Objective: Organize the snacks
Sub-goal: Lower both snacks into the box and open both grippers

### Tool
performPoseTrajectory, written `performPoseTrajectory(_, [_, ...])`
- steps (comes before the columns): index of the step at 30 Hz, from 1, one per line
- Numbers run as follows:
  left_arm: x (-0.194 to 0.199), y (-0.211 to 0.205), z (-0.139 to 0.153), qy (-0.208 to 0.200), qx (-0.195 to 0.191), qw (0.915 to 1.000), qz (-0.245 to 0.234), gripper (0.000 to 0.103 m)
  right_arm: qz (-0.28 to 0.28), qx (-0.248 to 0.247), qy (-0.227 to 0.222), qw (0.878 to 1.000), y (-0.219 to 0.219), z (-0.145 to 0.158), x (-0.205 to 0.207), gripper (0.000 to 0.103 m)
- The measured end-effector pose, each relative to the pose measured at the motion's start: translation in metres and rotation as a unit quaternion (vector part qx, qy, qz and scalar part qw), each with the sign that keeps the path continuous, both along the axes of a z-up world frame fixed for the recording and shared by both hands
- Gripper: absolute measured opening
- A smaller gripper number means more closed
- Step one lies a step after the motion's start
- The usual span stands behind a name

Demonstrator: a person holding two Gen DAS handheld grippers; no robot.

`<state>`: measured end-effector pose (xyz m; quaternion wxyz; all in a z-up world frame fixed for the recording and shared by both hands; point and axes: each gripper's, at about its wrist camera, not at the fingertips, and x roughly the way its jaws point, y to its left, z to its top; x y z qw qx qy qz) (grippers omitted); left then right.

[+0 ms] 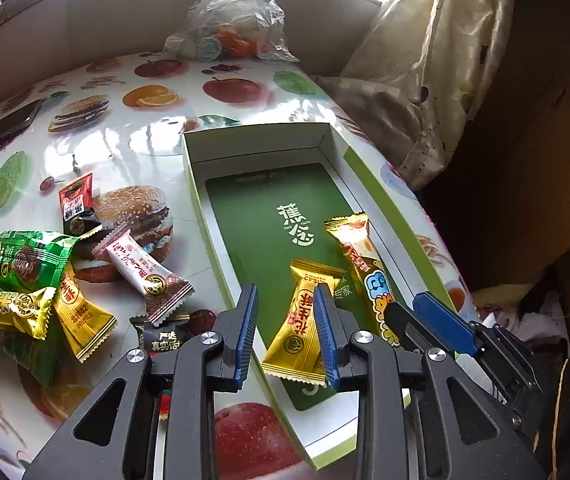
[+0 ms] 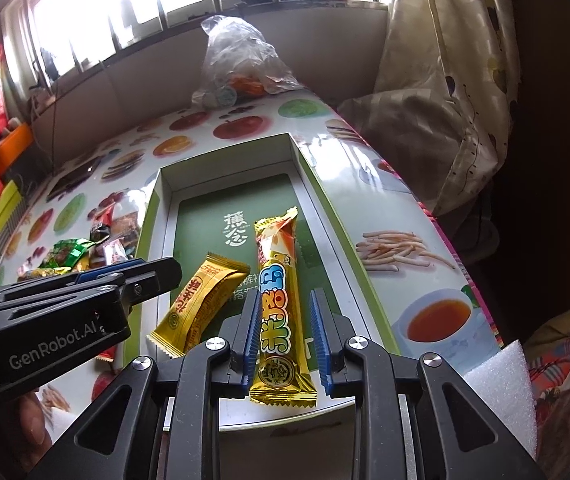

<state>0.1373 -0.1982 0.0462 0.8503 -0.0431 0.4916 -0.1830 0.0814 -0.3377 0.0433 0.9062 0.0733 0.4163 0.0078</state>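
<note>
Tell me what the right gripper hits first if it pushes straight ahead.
Most likely the long gold snack bar, already lying between the open right gripper fingers inside the green box; depth is uncertain.

A crumpled clear plastic bag (image 1: 237, 16) sits at twelve o'clock on the fruit-and-burger patterned surface (image 1: 133, 148), and a dark phone (image 1: 5, 128) lies at ten o'clock. A cream curtain (image 1: 437, 80) hangs at two o'clock; white foam (image 2: 505, 392) shows at four o'clock.

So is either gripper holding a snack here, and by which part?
Neither. Both the left gripper and right gripper are open; the two gold snacks lie loose in the box.
</note>
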Motion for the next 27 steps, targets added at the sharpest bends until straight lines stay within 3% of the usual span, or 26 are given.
performPoseTrajectory(19, [-0.025,0.031,0.017,-0.038,0.008,0.9991,0.015,0.030,0.010,-0.002,-0.024,1.000,0.017,0.015,-0.013,0.035])
performPoseTrajectory(23, [-0.032,0.046,0.023,-0.053,0.008,0.9983,0.022,0.041,0.019,-0.001,-0.034,0.999,0.025,0.021,-0.016,0.037])
performPoseTrajectory(27, [-0.039,0.062,0.027,-0.068,0.023,0.9966,0.039,0.041,0.038,0.005,-0.044,0.998,0.037,0.027,-0.019,0.038])
